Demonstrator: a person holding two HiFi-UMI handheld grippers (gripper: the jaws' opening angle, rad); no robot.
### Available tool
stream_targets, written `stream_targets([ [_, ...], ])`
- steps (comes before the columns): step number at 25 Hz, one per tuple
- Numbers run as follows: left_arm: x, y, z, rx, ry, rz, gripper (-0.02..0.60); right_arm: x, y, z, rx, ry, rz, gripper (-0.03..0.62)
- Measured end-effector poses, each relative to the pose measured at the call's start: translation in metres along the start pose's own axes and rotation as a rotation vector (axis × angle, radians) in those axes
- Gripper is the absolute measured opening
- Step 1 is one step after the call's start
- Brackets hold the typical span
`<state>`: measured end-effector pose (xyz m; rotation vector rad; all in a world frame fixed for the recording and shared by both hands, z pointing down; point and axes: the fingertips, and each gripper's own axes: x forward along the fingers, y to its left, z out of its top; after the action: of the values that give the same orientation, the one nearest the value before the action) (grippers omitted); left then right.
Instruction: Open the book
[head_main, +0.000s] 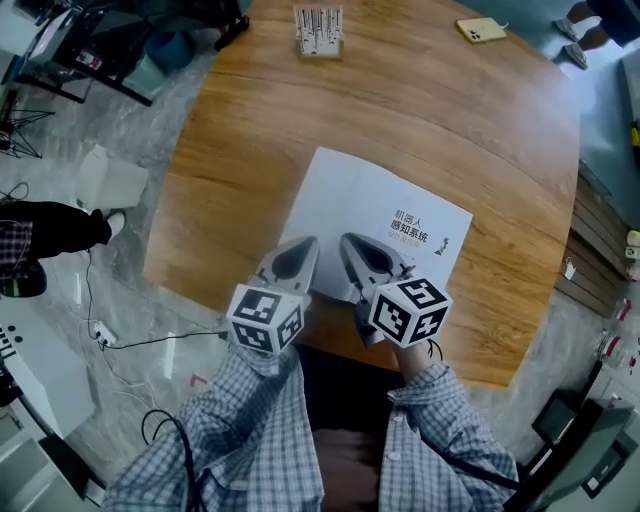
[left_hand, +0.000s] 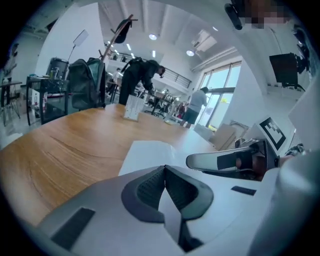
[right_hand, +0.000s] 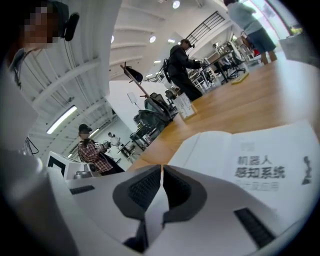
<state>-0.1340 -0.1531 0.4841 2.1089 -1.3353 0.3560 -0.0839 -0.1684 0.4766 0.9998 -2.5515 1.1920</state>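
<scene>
Checked sleeves (head_main: 250, 430) reach in from the table's (head_main: 420, 100) near edge, the left gripper (head_main: 305, 250) and right gripper (head_main: 352, 247) side by side, each clenched. Both tips sit over the white book's (head_main: 360, 195) near edge; a pinched page cannot be confirmed. Bare wood surrounds the book, which lies flat.

- The round wooden bench (head_main: 400, 100) stood on a pale grey, marbled floor (head_main: 150, 110).
- Loose cables (head_main: 150, 343) trailed over the floor at the left, and a white box (head_main: 110, 180) sat near the bench's edge.
- The white ceiling carried round recessed lights (left_hand: 153, 36).
- Tall windows (left_hand: 220, 85) admitted daylight at the far end.
- A coat stand (left_hand: 120, 27), a dark-framed desk (left_hand: 47, 82) and a railed staircase (right_hand: 207, 22) stood beyond.
</scene>
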Motion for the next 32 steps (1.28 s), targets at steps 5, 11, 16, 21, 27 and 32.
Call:
stream_targets([
  [5, 0.014, -0.042, 0.011, 0.069, -0.015, -0.095, 0.008, -0.068, -0.039, 0.028, -0.135, -0.153, -0.194, 0.028],
  [11, 0.015, -0.096, 0.046, 0.047, -0.105, -0.218, 0.008, -0.144, -0.048, 0.061, -0.222, -0.291, -0.326, 0.028],
  [16, 0.000, -0.139, 0.084, 0.142, -0.191, -0.286, 0.008, -0.195, -0.028, 0.093, -0.301, -0.404, -0.362, 0.028],
  [21, -0.024, -0.179, 0.122, 0.188, -0.281, -0.351, 0.008, -0.242, -0.001, 0.131, -0.354, -0.527, -0.371, 0.028],
  [27, -0.049, -0.212, 0.169, 0.199, -0.404, -0.402, 0.008, -0.284, 0.027, 0.167, -0.409, -0.627, -0.362, 0.028],
  [32, -0.065, -0.219, 0.185, 0.236, -0.459, -0.400, 0.008, -0.294, 0.039, 0.178, -0.444, -0.671, -0.345, 0.026],
])
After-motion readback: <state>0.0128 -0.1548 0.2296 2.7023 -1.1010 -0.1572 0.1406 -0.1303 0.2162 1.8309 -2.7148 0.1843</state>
